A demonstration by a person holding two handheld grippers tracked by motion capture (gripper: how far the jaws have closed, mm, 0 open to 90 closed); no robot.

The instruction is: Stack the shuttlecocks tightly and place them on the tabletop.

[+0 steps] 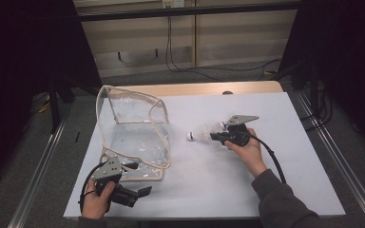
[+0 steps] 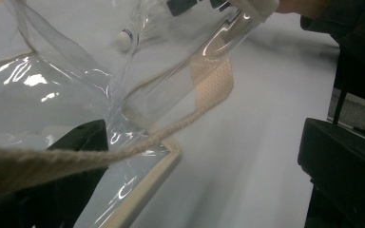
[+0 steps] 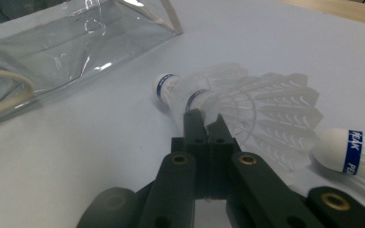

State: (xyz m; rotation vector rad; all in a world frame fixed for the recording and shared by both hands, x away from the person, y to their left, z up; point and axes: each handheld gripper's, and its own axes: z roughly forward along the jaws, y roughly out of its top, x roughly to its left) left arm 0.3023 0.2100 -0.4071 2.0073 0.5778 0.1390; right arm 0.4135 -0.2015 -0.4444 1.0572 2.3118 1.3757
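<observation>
A clear plastic bag [image 1: 133, 128] with beige trim and a cord handle stands open on the white table, left of centre. My left gripper [image 1: 135, 179] is at its near corner with the jaws wide apart. In the left gripper view that gripper [image 2: 202, 128] has the bag's corner [image 2: 138, 156] between its jaws, and one jaw sits behind the plastic. My right gripper [image 1: 216, 137] lies at mid table, shut on the feather skirt of a white shuttlecock [image 1: 200, 135]. The right gripper view shows its tips [image 3: 203, 116] pressed together at that shuttlecock [image 3: 247, 104]. A second cork [image 3: 164, 86] pokes out ahead.
Another shuttlecock [image 3: 337, 149] with a blue-banded cork lies to the right of my right jaws. White sheet [image 1: 209, 185] covers the table; a wooden strip [image 1: 195, 89] shows at the far edge. Metal rails run along both sides, and cables hang at the back.
</observation>
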